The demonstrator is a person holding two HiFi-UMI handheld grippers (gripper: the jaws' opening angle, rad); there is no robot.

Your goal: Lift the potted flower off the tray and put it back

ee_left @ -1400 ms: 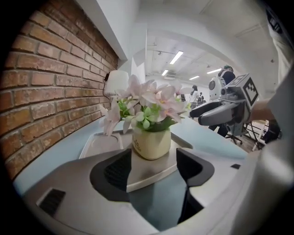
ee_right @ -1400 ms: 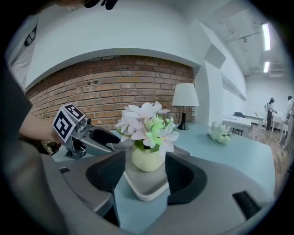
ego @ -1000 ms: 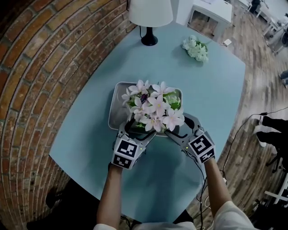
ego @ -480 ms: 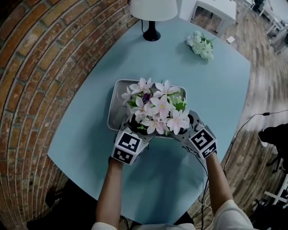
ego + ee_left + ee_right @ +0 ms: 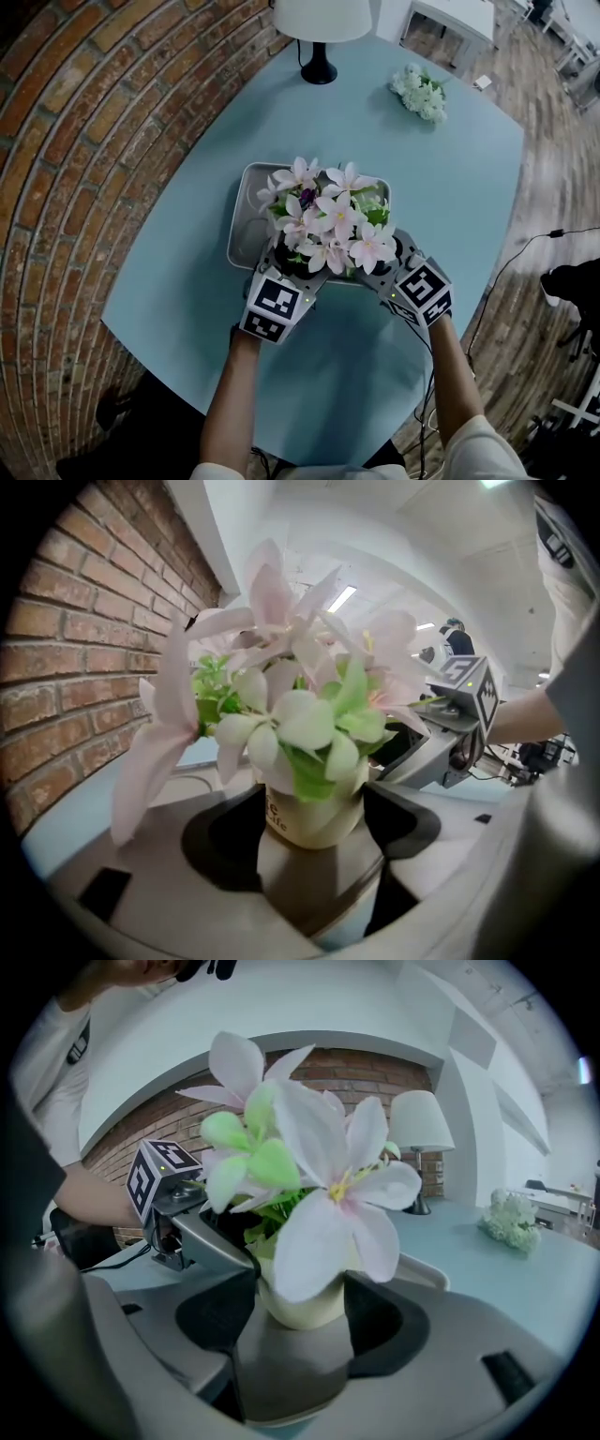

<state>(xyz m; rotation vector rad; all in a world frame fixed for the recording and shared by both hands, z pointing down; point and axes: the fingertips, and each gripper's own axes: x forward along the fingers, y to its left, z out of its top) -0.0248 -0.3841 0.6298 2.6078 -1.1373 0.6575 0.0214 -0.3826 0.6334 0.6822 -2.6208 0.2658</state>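
Potted flower standing at the near edge of the tray on the table. The left gripper and right gripper approach from near left and near right. Their jaws have just been closing, and each pair, still wide, meets the sides of the pot. Two grips should keep it upright when lifted.

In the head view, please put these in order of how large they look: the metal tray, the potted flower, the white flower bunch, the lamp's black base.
1. metal tray
2. potted flower, almost as large; it rises nearer the camera, so this place is unsure
3. white flower bunch
4. lamp's black base
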